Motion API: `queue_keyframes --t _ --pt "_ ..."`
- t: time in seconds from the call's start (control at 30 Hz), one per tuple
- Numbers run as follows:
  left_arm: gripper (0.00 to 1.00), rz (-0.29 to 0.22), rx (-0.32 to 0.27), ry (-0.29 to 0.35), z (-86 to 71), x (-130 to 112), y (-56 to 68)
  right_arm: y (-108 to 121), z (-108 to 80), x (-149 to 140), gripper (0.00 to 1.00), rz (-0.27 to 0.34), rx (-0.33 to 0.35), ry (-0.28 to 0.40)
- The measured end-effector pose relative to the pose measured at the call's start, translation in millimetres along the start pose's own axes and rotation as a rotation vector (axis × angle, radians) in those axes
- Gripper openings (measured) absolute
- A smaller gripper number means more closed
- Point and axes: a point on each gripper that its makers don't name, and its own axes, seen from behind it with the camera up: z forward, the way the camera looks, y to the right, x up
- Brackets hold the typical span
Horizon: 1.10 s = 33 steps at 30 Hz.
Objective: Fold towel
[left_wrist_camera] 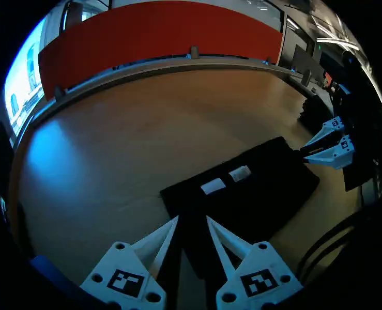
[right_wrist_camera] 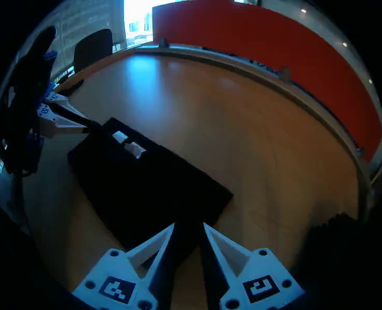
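A black towel [left_wrist_camera: 253, 191] lies flat on the wooden table [left_wrist_camera: 139, 134], with two white tags [left_wrist_camera: 226, 180] on its top side. My left gripper [left_wrist_camera: 192, 219] sits at the towel's near edge beside a corner, its white fingers closed on the cloth. At the far corner the right gripper [left_wrist_camera: 303, 151] pinches the towel, a hand behind it. In the right gripper view the towel [right_wrist_camera: 144, 186] runs away from my right gripper [right_wrist_camera: 189, 226], which is shut on its near edge. The left gripper [right_wrist_camera: 90, 124] holds the opposite corner near the tags [right_wrist_camera: 128, 143].
A red partition [left_wrist_camera: 159, 36] stands behind the table's raised far rim [left_wrist_camera: 154, 67]. A dark chair [right_wrist_camera: 92, 49] is at the far side. A dark lump [right_wrist_camera: 340, 232] lies on the table at the right. Bare wood [right_wrist_camera: 253, 134] surrounds the towel.
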Motion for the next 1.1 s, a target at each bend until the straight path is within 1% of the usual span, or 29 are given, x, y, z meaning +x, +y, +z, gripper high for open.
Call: queue_keyframes --t 0.17,0.3,0.37,0.4,0.57,0.63,0.8,0.87,0.93,0.97,1.03,1.1 --pt "0.26 0.024 0.014 -0.002 2.5 -1 -3.6 3 1.8 -1 0.38 0.003 -0.015 0.001" --pt "0.3 0.045 0.028 -0.006 4.0 -2 -7.5 8 4.0 -2 0.54 -0.002 -0.037 0.001" --pt "0.33 0.054 0.037 -0.008 4.4 -2 -9.8 11 5.3 -2 0.6 -0.008 -0.049 0.001" --pt "0.34 0.057 0.042 -0.008 4.7 -2 -11.0 13 5.8 -1 0.62 -0.01 -0.055 0.002" --pt "0.38 0.066 0.064 -0.005 5.7 2 -17.0 18 7.3 2 0.65 -0.015 -0.078 0.01" --pt "0.42 0.07 0.075 -0.004 5.7 3 -20.0 20 7.5 5 0.66 -0.013 -0.086 0.015" --pt "0.62 0.079 0.103 -0.005 5.7 6 -28.1 26 6.9 11 0.71 -0.007 -0.108 0.03" --pt "0.71 0.08 0.11 -0.005 5.9 6 -30.2 30 6.4 13 0.75 -0.005 -0.119 0.035" --pt "0.78 0.078 0.118 -0.005 5.7 7 -32.8 34 5.9 14 0.83 -0.005 -0.133 0.037" --pt "0.81 0.076 0.122 -0.005 5.5 7 -34.0 35 5.6 15 0.85 -0.005 -0.139 0.037" --pt "0.9 0.074 0.134 -0.002 4.6 7 -37.7 38 5.7 16 0.87 -0.005 -0.149 0.039" --pt "0.93 0.072 0.145 0.0 3.8 8 -41.2 40 5.6 18 0.88 -0.004 -0.158 0.043"
